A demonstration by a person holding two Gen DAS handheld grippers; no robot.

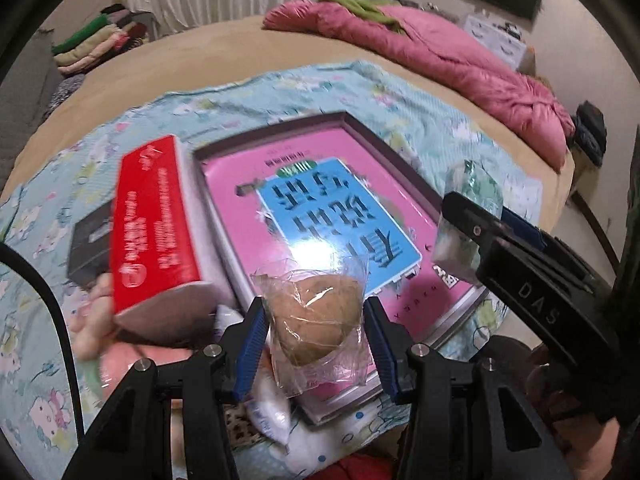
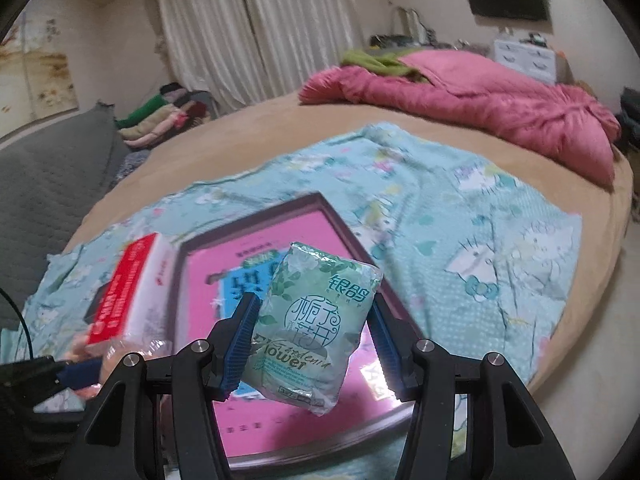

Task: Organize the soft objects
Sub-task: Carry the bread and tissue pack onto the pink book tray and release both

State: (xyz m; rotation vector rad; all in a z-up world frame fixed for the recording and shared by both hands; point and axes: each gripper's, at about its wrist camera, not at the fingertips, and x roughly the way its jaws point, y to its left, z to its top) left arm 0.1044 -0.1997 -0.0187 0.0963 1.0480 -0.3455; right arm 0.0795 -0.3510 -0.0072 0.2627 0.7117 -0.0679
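Risk first: my left gripper (image 1: 316, 340) has the brown bun in clear wrap (image 1: 318, 320) mostly by the loose film. The film is slick and baggy, so my guess is it could slide or rotate out if I swing fast. Squeezing harder would likely just crush it.

My right gripper (image 2: 312, 336) is clamped on the green tissue pack (image 2: 316, 332), which sits tilted between the pads with its lower end hanging below them. A soft pack can creep under its own weight.

Both items hang above the pink tray (image 1: 400, 168) on the cat-print sheet (image 2: 460, 216). The red tissue box (image 1: 156, 232) sits just left of the tray and overlaps its edge, so a drop on that side could snag it.

Both frames are motion-blurred.
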